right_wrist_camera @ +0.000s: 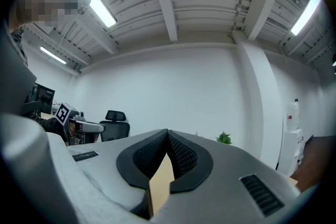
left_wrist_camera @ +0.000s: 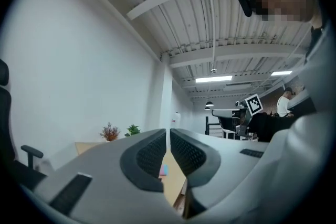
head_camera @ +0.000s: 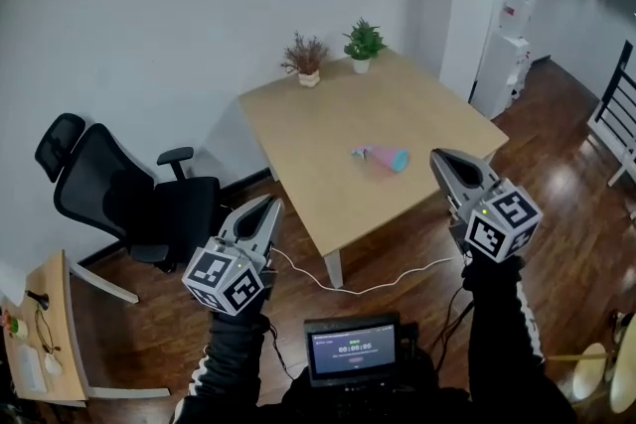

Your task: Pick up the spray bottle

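The bottle [head_camera: 384,157] lies on its side on the table [head_camera: 298,134], ahead of and below the right gripper [head_camera: 442,157]. That gripper's jaws are pressed together and should spread wide before it descends. The left gripper [head_camera: 268,206] is barely parted and empty.

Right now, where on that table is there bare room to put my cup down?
The table is bare along its left side, from the dried plant down to the near corner. The stretch between the green plant and the bottle is bare too. Only the far corner by the plants is crowded.
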Demonstrator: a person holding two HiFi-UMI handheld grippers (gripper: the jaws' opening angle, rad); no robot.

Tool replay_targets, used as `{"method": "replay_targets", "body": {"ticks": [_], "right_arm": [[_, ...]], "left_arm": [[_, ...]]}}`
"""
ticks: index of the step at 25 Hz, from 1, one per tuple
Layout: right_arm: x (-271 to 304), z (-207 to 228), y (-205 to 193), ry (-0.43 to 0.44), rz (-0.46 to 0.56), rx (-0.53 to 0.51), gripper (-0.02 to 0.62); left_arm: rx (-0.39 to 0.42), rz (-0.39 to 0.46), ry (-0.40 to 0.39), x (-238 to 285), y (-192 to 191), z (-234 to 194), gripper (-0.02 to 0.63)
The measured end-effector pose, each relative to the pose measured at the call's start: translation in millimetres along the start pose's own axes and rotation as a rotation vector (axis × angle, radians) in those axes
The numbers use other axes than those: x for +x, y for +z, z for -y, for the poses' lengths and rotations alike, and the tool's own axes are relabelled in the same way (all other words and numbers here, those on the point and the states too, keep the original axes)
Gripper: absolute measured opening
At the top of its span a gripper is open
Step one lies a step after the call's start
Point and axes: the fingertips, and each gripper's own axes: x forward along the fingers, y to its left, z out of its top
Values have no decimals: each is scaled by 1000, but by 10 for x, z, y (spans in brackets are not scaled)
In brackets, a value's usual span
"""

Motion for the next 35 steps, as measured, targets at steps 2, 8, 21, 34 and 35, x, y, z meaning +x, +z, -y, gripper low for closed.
{"method": "replay_targets", "body": {"ticks": [2, 8, 21, 34, 35], "right_arm": [[438, 438, -173, 12, -33, 12, 5], [1494, 1920, -892, 101, -125, 60, 5], [3509, 4521, -2057, 286, -272, 87, 5], [5445, 4520, -4158, 300, -837, 148, 190], [5505, 4531, -4351, 317, -887, 164, 199]], "left_arm": [[-18, -17, -14, 555, -88, -253, 32], [-21, -62, -6, 2295, -526, -722, 32], [-123, -117, 183, 5268, -1347, -1715, 64], [-372, -372, 189, 5900, -2804, -3691, 105], [-380, -395, 207, 5945, -2923, -3783, 133]]}}
